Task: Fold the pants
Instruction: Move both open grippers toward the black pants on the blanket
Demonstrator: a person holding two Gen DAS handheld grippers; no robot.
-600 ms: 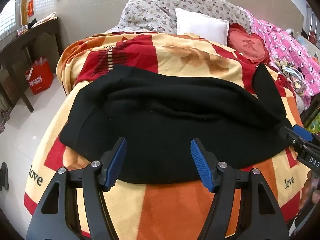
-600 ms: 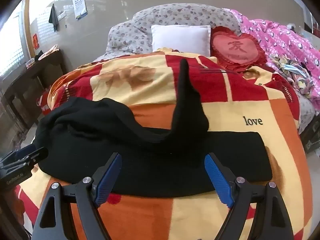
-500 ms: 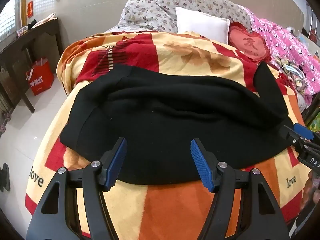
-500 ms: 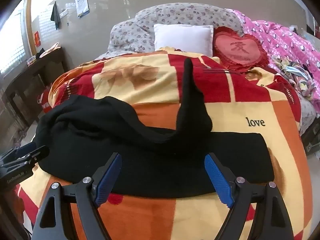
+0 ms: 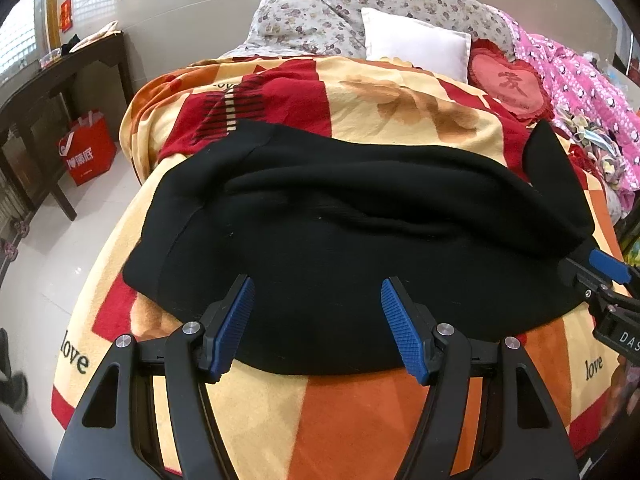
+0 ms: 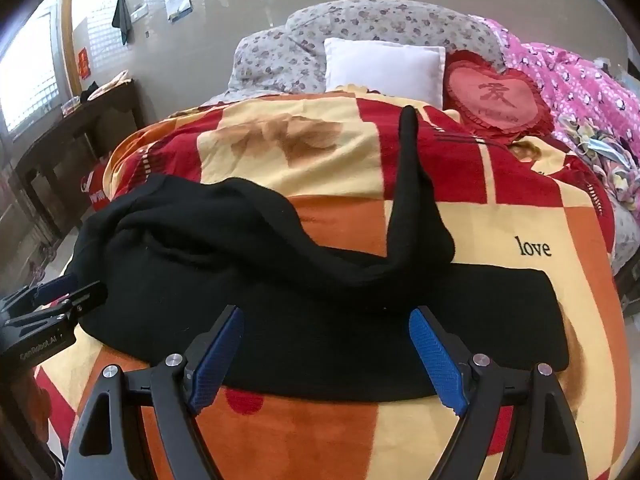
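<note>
Beige wall, bright window, dark wooden table, pale tiled floor.

home bedroom: blanketed bed, pillows

Pants lie across blanket, pillows behind.

The red bag hides partly behind the pants.
</note>
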